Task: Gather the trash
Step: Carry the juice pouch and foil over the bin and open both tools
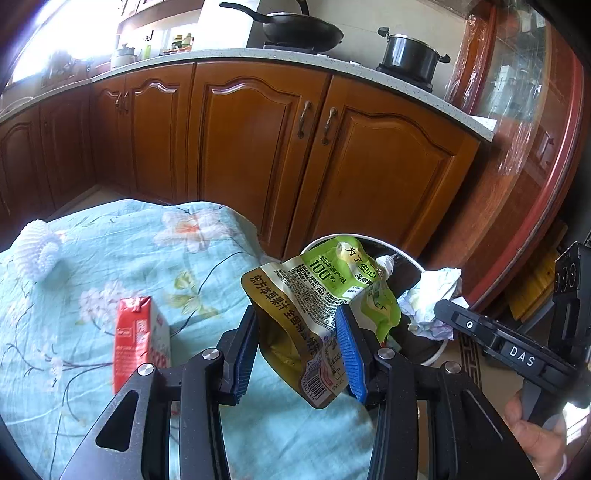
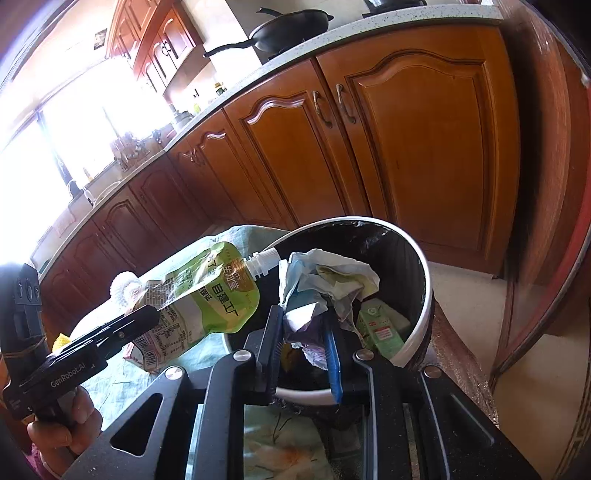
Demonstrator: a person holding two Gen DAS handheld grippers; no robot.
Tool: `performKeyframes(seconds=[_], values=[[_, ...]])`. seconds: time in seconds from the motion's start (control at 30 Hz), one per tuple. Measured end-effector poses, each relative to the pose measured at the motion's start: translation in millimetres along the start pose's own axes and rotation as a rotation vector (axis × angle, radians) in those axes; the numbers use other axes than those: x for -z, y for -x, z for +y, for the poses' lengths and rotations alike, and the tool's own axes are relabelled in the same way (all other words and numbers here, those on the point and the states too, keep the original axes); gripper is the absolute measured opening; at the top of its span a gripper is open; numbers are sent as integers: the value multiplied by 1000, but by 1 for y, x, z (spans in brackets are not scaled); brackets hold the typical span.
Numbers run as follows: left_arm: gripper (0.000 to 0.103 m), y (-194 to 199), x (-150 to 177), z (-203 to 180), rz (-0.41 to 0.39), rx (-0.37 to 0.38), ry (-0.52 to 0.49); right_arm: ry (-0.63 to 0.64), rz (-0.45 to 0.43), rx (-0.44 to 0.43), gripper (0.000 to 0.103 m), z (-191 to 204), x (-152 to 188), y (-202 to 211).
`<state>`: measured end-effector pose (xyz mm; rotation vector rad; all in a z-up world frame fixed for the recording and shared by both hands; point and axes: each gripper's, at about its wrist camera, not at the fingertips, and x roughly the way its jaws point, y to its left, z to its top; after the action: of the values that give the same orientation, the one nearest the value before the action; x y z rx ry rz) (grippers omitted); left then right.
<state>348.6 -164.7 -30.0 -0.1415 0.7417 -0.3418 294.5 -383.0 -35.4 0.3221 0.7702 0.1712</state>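
Note:
My left gripper [image 1: 297, 341] is shut on a green and gold drink pouch [image 1: 317, 299] and holds it up at the near rim of the white trash bin [image 1: 430, 354]. The pouch also shows in the right wrist view [image 2: 207, 299], its spout at the bin's rim. My right gripper [image 2: 301, 343] is shut on a crumpled paper wad [image 2: 325, 284] and holds it over the bin [image 2: 424, 306], which is lined with a black bag. The wad also shows in the left wrist view [image 1: 432, 299]. A green carton [image 2: 382, 325] lies inside the bin.
A red and white carton [image 1: 138, 343] stands on the floral cloth [image 1: 110, 258] of the table. A white foam net [image 1: 37, 251] lies at the cloth's far left. Wooden kitchen cabinets [image 1: 258, 155] stand behind, with a black pan [image 1: 295, 27] and a pot [image 1: 410, 55] on the counter.

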Motion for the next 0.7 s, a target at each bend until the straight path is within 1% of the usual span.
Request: performKeyframes(seconds=[0.37,0.5,0.53,0.57,0.6,0.67,0.7], values=[[41,-28,-8,-8,48,-15,-18,3,62,4,22,-15,-9,-20],[43,-38,-12,-14,76,-7,-17,6,75,14,26,-18,-11,-24],[44,-40,-12,-14,82,-8,-15,2,75,13,27,-19,-11,-24],[47,-41,-12,-14,89,-2,-12,-2,75,12,37,-21,-11,-25],[49,-43,-12,-15,95,5,-6,-9,71,4,50,-22,-11,-24],[60,-42,-12,-16,96,8,2,-17,61,0,61,-23,-11,-22],[60,-41,-12,-15,92,12,4,-19,58,-2,61,-24,-11,-21]])
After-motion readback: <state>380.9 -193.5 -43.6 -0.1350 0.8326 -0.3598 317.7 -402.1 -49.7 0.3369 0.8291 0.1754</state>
